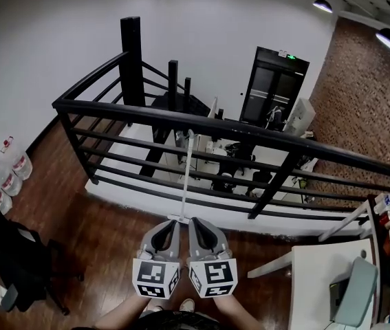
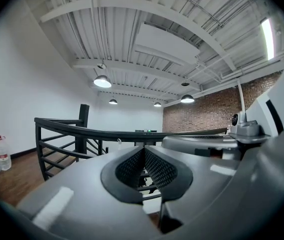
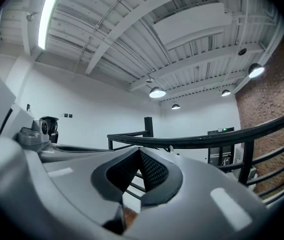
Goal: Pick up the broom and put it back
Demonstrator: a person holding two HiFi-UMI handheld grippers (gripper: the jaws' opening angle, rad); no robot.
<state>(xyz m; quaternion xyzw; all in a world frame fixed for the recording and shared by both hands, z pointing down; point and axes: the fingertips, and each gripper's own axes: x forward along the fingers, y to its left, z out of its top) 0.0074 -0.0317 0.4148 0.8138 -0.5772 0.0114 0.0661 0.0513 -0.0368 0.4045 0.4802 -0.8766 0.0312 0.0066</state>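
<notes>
- Your left gripper (image 1: 172, 221) and right gripper (image 1: 196, 221) sat side by side at the bottom of the head view, pointing level toward the black railing (image 1: 181, 119).
- In the left gripper view, the left gripper (image 2: 143, 150) had its jaws pressed together at the tip with nothing between them.
- In the right gripper view, the right gripper (image 3: 138, 150) was likewise closed, its ribbed pads meeting with nothing caught in them.
- The broom (image 1: 186, 177) stood upright against the railing. Its thin pale handle reached up to the top rail, and its foot rested at the edge of the wooden floor (image 1: 98, 232), just ahead of your two gripper tips.
- Neither gripper was touching the broom.
- The marker cubes (image 1: 157, 278) on the grippers faced the head camera, and your forearms showed just below them.
- A black chair (image 1: 16, 253) stood well off to your left, with water bottles (image 1: 12, 160) along the wall beyond it.
- A white worktop (image 1: 318, 273) stood to your right, near the brick wall (image 1: 366, 95).
</notes>
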